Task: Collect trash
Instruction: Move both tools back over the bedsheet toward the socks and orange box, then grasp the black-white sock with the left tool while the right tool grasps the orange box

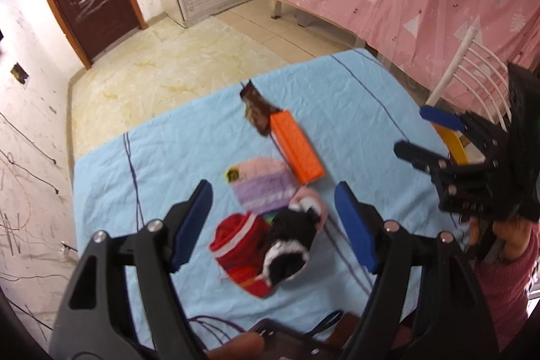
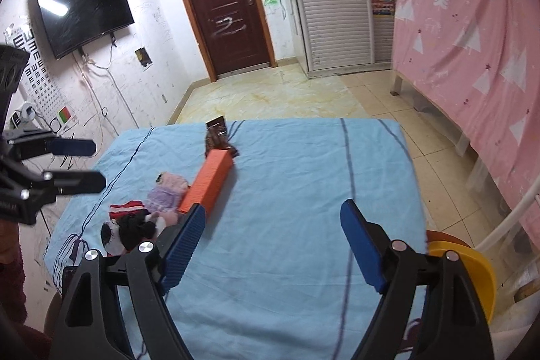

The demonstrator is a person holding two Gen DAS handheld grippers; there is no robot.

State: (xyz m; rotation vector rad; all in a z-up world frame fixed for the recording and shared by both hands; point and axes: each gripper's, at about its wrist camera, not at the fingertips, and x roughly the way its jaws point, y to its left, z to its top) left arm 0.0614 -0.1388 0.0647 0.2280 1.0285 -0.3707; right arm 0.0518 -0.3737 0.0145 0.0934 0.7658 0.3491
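Both pairs of jaws stand wide with nothing between them. The left gripper (image 1: pixel 273 225) hangs over a small heap of soft things on the counter (image 1: pixel 152 164), which is covered in a light blue cloth. The right gripper (image 2: pixel 273 245) hovers over a bare stretch of that cloth, and its jaws are opening a little further at this moment.

As far as the pictures show, no trash has been gathered yet. The likeliest piece of trash is the brown wrapper (image 1: pixel 258 112), crumpled and lying near the far edge of the counter, one end touching the orange box (image 1: pixel 297 147). It sits untouched, well apart from either gripper. The orange box lies slantwise near the middle of the counter; whether it counts as trash or as something to keep cannot be told from here.

Nearer the person, a pink and purple knitted piece (image 1: pixel 261 188), a red knitted piece (image 1: pixel 239 245) and a black and white plush toy (image 1: pixel 292 248) lie bunched together, touching one another. By the look of them, these are belongings, not rubbish.

No bin or bag for the trash is plainly in view. A dark container edge shows at the bottom of the left wrist view, but what it is cannot be told. So the whole job appears to lie ahead: reach the wrapper, lift it, and carry it off.
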